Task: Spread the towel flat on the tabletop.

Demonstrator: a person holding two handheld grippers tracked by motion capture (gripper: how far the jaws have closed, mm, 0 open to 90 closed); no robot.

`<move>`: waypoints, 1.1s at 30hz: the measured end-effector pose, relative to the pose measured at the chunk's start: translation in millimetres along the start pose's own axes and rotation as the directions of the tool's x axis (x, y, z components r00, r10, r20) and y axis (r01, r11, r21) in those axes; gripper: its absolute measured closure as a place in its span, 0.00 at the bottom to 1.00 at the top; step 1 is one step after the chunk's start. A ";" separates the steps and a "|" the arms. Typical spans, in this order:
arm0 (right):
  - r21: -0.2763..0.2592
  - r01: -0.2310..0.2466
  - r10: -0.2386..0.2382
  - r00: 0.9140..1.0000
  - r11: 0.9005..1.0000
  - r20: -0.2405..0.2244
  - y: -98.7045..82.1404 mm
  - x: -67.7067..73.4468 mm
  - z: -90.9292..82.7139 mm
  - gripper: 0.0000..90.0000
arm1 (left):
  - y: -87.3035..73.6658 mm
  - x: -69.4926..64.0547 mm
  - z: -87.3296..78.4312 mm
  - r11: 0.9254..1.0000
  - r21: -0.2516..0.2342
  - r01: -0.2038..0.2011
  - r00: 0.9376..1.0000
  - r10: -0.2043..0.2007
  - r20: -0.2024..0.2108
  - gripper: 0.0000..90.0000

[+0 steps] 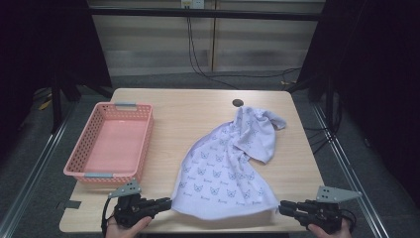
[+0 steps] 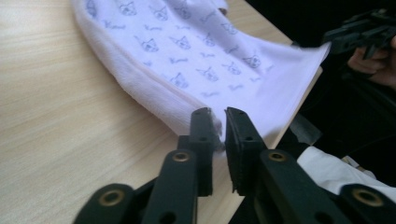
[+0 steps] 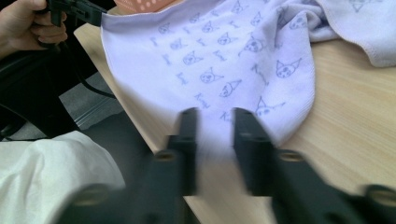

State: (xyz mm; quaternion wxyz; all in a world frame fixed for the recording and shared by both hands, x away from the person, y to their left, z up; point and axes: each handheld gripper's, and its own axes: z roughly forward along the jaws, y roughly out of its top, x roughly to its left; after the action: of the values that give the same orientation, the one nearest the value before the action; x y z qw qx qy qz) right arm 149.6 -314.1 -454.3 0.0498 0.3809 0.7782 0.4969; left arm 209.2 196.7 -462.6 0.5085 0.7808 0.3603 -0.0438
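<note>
A lavender towel point(image 1: 225, 168) printed with small cat faces lies spread across the wooden table point(image 1: 198, 106), its far end bunched toward the right beside a dark round hole point(image 1: 237, 103). The left gripper point(image 1: 166, 203) sits at the towel's near left corner; in the left gripper view the jaws stand a little apart with the cloth's edge between them (not pressed, as far as shows). The right gripper point(image 1: 282, 207) is at the near right corner, its jaws spread with the towel's corner in the gap, released. A pink perforated basket point(image 1: 89, 171) stands at the table's left side, apart from the towel.
</note>
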 end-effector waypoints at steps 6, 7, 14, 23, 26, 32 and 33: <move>0.027 0.029 -0.030 0.999 0.999 0.035 16.8 -13.6 20.4 0.70 | 25.2 17.0 25.7 0.998 0.042 -0.044 0.997 0.047 -0.056 0.75; 0.049 0.036 -0.038 0.998 0.998 0.052 20.2 -18.7 28.3 0.69 | 31.3 22.7 32.8 0.998 0.048 -0.044 0.997 0.047 -0.068 0.73; 0.125 0.048 -0.067 0.986 0.991 0.152 49.1 -60.5 83.8 0.68 | 65.2 63.6 84.7 0.998 0.066 -0.023 0.991 0.032 -0.130 0.60; 0.183 0.032 -0.056 0.990 0.983 0.130 61.6 -73.5 135.1 0.88 | 70.0 73.4 113.5 0.989 0.144 -0.041 0.967 0.075 -0.242 0.89; 0.176 0.043 -0.065 0.990 0.983 0.122 60.1 -64.6 122.2 0.96 | 69.2 78.3 98.1 0.995 0.100 -0.013 0.978 0.033 -0.206 0.97; 0.182 0.007 -0.032 0.990 0.983 0.135 34.6 -50.1 75.6 0.97 | 56.2 53.2 75.7 0.991 0.132 -0.031 0.990 0.049 -0.131 0.98; 0.181 -0.006 -0.020 0.989 0.983 0.144 30.0 -47.6 67.1 0.96 | 53.2 44.0 71.9 0.990 0.133 -0.041 0.989 0.059 -0.135 0.98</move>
State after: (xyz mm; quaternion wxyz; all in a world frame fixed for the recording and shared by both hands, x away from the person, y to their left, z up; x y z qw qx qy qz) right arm 230.1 -288.9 -477.8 0.0731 0.4162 0.8157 0.3949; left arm 295.3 148.3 -475.6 0.4312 0.8222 0.3716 -0.0001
